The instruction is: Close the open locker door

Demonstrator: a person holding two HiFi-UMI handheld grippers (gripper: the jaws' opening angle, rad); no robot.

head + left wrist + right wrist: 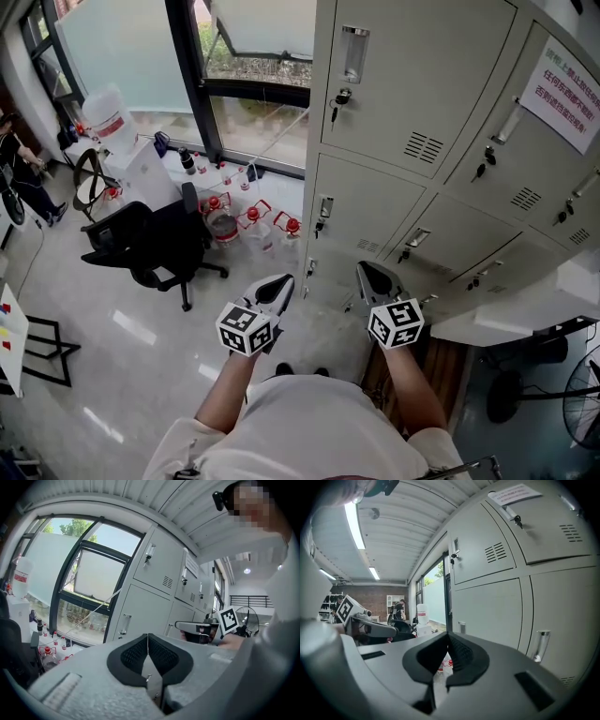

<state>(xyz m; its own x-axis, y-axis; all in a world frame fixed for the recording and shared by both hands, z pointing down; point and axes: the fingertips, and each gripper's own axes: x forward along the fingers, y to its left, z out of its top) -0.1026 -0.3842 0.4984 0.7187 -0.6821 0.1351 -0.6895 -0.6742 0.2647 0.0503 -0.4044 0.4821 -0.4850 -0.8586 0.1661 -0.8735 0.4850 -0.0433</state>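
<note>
both left gripper [279,284] and right gripper [368,272] are clenched, empty, at lower centre before the lockers [403,216]. no open locker door shows; every front looks flush, so a blind push could knock a key [335,108].

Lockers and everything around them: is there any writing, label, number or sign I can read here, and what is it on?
White notice on an upper locker door: lines of red Chinese characters, too small and slanted to read.
Water jug label: red print, blurred, unreadable.
Marker cubes: black-and-white square patterns, no letters.
Nothing else legible.
</note>
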